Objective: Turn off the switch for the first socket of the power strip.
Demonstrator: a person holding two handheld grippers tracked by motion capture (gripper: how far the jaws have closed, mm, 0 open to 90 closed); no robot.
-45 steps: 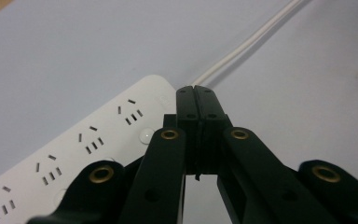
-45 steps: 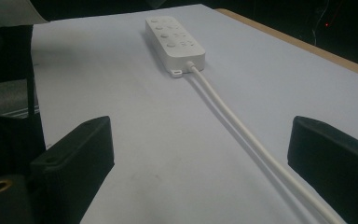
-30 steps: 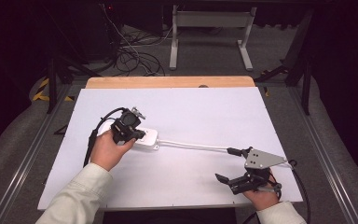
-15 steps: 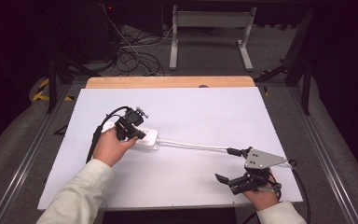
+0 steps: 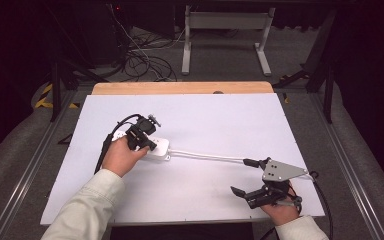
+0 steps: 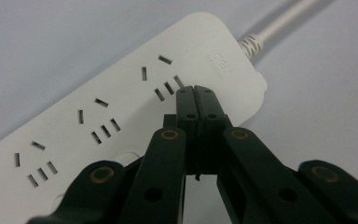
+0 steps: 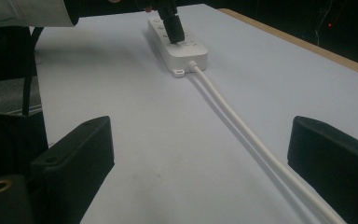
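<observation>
Left gripper (image 6: 196, 93), jaws pressed together on nothing, tips down on the white power strip (image 6: 121, 107) at the table's (image 5: 220, 120) left-centre, probably pinning it or pressing a switch; right gripper (image 5: 250, 177) wide apart, idle astride the cord (image 7: 242, 126)

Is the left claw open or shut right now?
Shut: the left claw has its two black jaws pressed together, tips resting on the white plastic power strip, gripping nothing.

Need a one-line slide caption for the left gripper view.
Left gripper, jaws closed, tips over the white power strip near its cord end.
</observation>
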